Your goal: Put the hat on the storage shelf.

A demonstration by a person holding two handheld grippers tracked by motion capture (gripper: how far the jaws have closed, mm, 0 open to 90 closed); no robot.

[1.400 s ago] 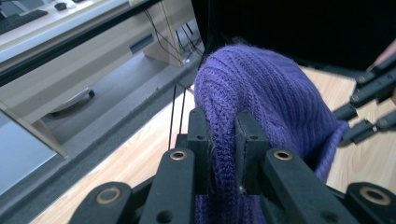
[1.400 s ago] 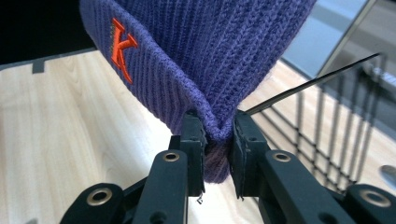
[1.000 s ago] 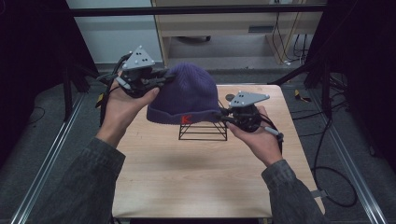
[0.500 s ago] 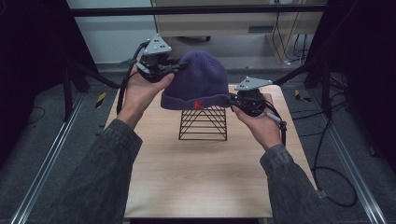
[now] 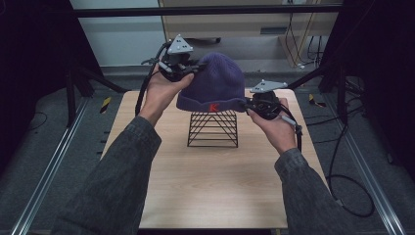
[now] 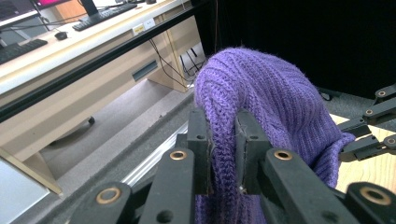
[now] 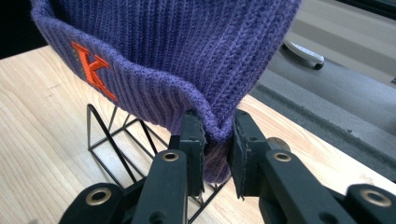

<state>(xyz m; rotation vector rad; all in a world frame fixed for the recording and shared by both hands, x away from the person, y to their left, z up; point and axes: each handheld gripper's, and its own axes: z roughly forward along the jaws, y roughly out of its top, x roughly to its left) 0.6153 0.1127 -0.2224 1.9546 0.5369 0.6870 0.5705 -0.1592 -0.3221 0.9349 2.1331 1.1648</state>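
While held above wire rack, purple beanie pinched by left gripper and right gripper.

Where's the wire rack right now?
In the high view, the black wire rack stands mid-table, directly under the purple beanie held up between the left gripper and right gripper.
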